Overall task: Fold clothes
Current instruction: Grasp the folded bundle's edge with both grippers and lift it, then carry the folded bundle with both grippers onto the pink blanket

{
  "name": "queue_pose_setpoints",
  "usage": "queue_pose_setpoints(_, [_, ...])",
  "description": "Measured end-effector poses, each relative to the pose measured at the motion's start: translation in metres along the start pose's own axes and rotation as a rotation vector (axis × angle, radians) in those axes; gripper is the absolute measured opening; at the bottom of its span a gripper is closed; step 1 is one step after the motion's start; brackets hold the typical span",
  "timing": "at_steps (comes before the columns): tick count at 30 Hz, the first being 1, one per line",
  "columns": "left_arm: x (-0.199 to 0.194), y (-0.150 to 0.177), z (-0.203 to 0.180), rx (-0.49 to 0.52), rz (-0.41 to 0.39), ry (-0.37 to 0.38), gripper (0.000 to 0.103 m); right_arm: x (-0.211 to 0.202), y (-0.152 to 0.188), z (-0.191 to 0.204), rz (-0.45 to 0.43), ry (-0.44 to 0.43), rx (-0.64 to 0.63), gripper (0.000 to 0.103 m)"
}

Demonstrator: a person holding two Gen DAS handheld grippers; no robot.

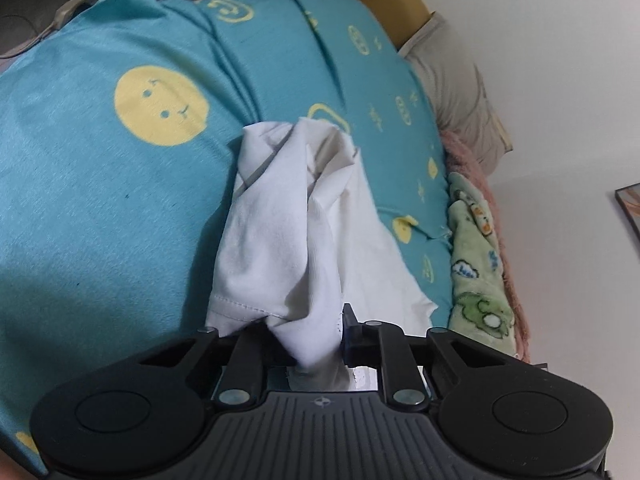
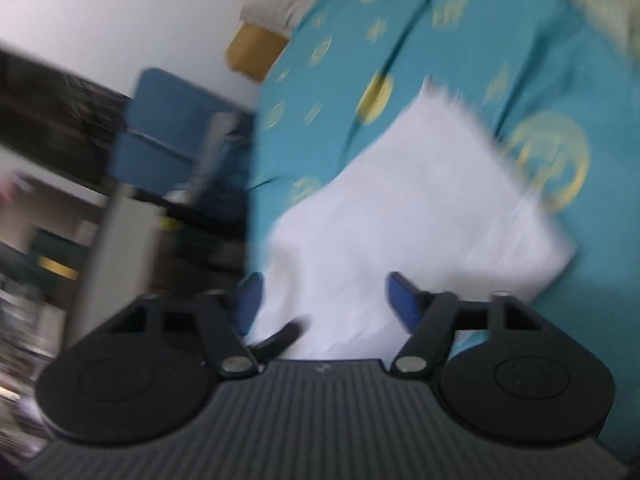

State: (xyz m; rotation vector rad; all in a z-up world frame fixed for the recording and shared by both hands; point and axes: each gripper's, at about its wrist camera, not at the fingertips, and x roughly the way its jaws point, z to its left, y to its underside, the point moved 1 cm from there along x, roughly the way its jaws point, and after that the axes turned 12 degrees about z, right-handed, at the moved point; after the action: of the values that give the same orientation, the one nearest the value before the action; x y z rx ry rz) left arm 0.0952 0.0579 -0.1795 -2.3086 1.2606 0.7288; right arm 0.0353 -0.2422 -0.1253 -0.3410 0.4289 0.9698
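A white garment (image 1: pixel 288 216) lies bunched on a teal bedsheet (image 1: pixel 100 200) with yellow smiley prints. My left gripper (image 1: pixel 316 344) is shut on a pinched fold of this garment, which trails away from the jaws in a twisted ridge. The right wrist view is blurred by motion. There the white garment (image 2: pixel 420 208) spreads flat on the teal sheet (image 2: pixel 460 52). My right gripper (image 2: pixel 320 300) stands open just above its near edge, blue fingers (image 2: pixel 404 300) wide apart with cloth showing between them.
A beige pillow (image 1: pixel 456 80) and a tan headboard (image 1: pixel 396 0) sit at the bed's far end. A green patterned blanket (image 1: pixel 476 264) and pink blanket (image 1: pixel 480 168) line the wall side. A blue chair (image 2: pixel 168 136) and dark furniture stand beside the bed.
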Motion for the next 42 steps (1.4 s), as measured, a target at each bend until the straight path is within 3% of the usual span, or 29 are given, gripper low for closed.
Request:
queue_pose_setpoints(6, [-0.006,0.003,-0.004,0.0,-0.025,0.041,0.017,0.043,0.007,-0.034,0.155,-0.109,0.25,0.088])
queue_pose_setpoints(11, [-0.009,0.003,0.006,-0.041,-0.036,0.075,0.016,0.04,0.001,-0.066,0.022,-0.048,0.415,0.087])
queue_pose_setpoints(14, [-0.009,0.002,0.008,-0.056,-0.04,0.09,0.016,0.028,0.0,-0.075,-0.067,0.005,0.453,0.071])
queue_pose_setpoints(16, [-0.014,0.005,0.011,-0.057,-0.042,0.097,0.015,0.024,0.001,-0.075,-0.097,0.028,0.455,0.063])
queue_pose_setpoints(17, [-0.017,0.006,0.012,-0.054,-0.044,0.099,0.015,0.021,0.002,-0.075,-0.112,0.04,0.455,0.047])
queue_pose_setpoints(18, [-0.02,0.007,0.014,-0.048,-0.046,0.098,0.015,0.022,0.002,-0.073,-0.116,0.055,0.439,0.041])
queue_pose_setpoints(19, [-0.022,0.008,0.015,-0.043,-0.047,0.096,0.015,0.023,0.003,-0.07,-0.122,0.062,0.421,0.039])
queue_pose_setpoints(21, [-0.027,0.008,0.015,-0.034,-0.045,0.092,0.015,0.019,0.004,-0.063,-0.145,0.072,0.374,0.025])
queue_pose_setpoints(23, [-0.034,0.009,0.01,-0.023,-0.036,0.091,0.015,0.01,0.006,-0.054,-0.171,0.069,0.335,0.021])
queue_pose_setpoints(33, [-0.104,0.035,-0.056,0.023,-0.012,0.148,0.015,-0.065,0.037,0.012,-0.275,0.061,0.16,0.018])
queue_pose_setpoints(37, [-0.131,0.053,-0.086,0.069,0.028,0.132,0.015,-0.102,0.055,0.036,-0.305,0.072,0.121,0.018])
queue_pose_setpoints(42, [-0.123,0.074,-0.122,0.13,0.089,0.128,0.015,-0.143,0.067,0.038,-0.346,0.065,0.122,0.018])
